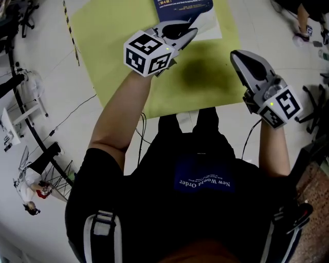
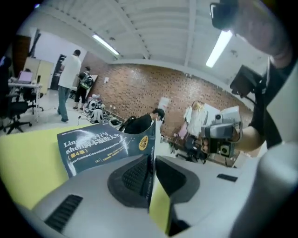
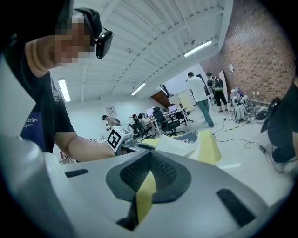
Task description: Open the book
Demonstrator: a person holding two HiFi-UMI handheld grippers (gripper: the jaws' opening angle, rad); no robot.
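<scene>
The book (image 1: 182, 7) lies at the far edge of the yellow-green table (image 1: 118, 56), blue cover up, white pages showing under it. My left gripper (image 1: 193, 31) reaches it from the near left and is shut on the edge of the front cover. In the left gripper view the blue cover (image 2: 100, 144) stands lifted off the pages, its edge pinched between the two pads of the left gripper (image 2: 151, 160). My right gripper (image 1: 237, 55) hovers over the table's right edge, jaws shut and empty. In the right gripper view the right gripper (image 3: 149, 155) points toward the book (image 3: 179, 144).
A dark shadow (image 1: 198, 72) falls on the table's middle. Cables (image 1: 67, 118) and a striped tape line (image 1: 71, 31) run over the white floor at left. Office chairs (image 3: 170, 121), desks and standing people (image 2: 69, 83) fill the room behind.
</scene>
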